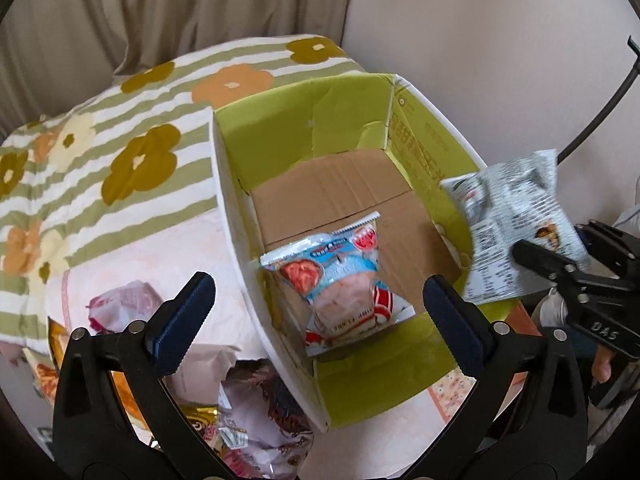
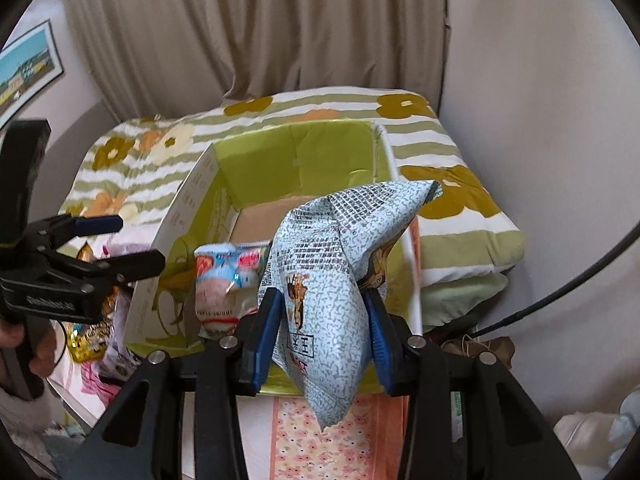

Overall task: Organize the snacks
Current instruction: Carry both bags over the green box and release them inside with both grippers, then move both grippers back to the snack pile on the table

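A cardboard box (image 1: 224,184) with green inner walls stands open on the bed. A blue and red snack packet (image 1: 340,280) lies inside it on the brown floor, leaning on the near wall. My left gripper (image 1: 318,288) hangs open above that packet, touching nothing between its blue pads. At the box's right rim my right gripper (image 1: 556,240) is shut on a pale speckled snack bag (image 1: 516,208). In the right wrist view the same bag (image 2: 332,264) hangs pinched in my right gripper (image 2: 322,300) over the box's near edge (image 2: 192,200), with the left gripper (image 2: 136,242) open at left.
A heap of loose snack packets (image 1: 248,412) lies left of the box on a pink sheet. A folded floral quilt (image 1: 120,140) sits behind and beside the box. A person's hand (image 2: 40,352) holds the left gripper. Curtain and wall close the back.
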Tool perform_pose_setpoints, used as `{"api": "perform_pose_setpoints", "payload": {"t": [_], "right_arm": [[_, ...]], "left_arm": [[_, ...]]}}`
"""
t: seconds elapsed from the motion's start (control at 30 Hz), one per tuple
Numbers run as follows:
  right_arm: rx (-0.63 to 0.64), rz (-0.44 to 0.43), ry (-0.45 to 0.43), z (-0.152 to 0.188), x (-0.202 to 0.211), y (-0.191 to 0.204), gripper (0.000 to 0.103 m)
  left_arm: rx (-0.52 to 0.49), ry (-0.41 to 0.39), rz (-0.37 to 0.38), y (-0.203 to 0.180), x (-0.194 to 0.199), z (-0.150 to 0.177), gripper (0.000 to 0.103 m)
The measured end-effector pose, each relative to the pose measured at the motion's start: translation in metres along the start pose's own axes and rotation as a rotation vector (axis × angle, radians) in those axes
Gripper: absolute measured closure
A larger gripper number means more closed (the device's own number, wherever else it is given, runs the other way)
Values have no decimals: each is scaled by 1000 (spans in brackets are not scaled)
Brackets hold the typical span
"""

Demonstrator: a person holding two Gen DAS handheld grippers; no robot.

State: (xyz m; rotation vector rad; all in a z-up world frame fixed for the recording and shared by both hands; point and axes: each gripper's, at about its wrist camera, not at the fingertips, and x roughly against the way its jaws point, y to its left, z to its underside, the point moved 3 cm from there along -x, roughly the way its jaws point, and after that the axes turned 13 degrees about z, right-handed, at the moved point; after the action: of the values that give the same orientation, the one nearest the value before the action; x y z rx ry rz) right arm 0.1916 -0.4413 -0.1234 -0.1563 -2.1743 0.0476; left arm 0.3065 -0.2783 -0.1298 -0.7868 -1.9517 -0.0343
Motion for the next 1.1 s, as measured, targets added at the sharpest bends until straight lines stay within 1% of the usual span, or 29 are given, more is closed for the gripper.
{"api": "perform_pose_setpoints", "payload": {"t": [0.13, 0.17, 0.2, 0.23, 0.27, 0.37, 0.47, 0.57, 0.7, 0.87, 0.93, 1.03, 1.1], "right_arm": [[16, -26, 30, -1, -16, 6, 62], [16, -27, 34, -1, -19, 7, 52], [13, -24, 27, -1, -21, 7, 26], [10, -25, 12, -1, -20, 8, 10], [9, -27, -2, -1, -18, 8, 0], [9, -29, -45, 3, -6, 9, 0], [18, -25, -63, 7, 5, 9, 0], [27, -46, -80, 8, 21, 10, 0], [61, -94, -124, 5, 44, 15, 0], [109, -190, -207, 1, 72, 34, 0], [136, -226, -221, -2, 79, 47, 0], [171, -301, -233, -4, 86, 67, 0], [197, -336, -242, -4, 88, 82, 0]], "left_arm": [[9, -6, -13, 4, 2, 5, 0], [17, -7, -13, 5, 3, 7, 0], [22, -10, -12, 5, 4, 9, 0], [26, -12, -13, 6, 5, 10, 0], [31, -15, -15, 5, 6, 12, 0], [42, -28, -23, 6, 13, 17, 0], [60, -46, -25, 5, 23, 22, 0], [74, -76, -29, 1, 36, 27, 0], [92, -130, -56, -4, 62, 40, 0], [152, -201, -130, 2, 104, 67, 0], [186, -225, -157, 8, 120, 80, 0], [249, -263, -218, 22, 148, 105, 0], [282, -282, -254, 31, 162, 121, 0]]}}
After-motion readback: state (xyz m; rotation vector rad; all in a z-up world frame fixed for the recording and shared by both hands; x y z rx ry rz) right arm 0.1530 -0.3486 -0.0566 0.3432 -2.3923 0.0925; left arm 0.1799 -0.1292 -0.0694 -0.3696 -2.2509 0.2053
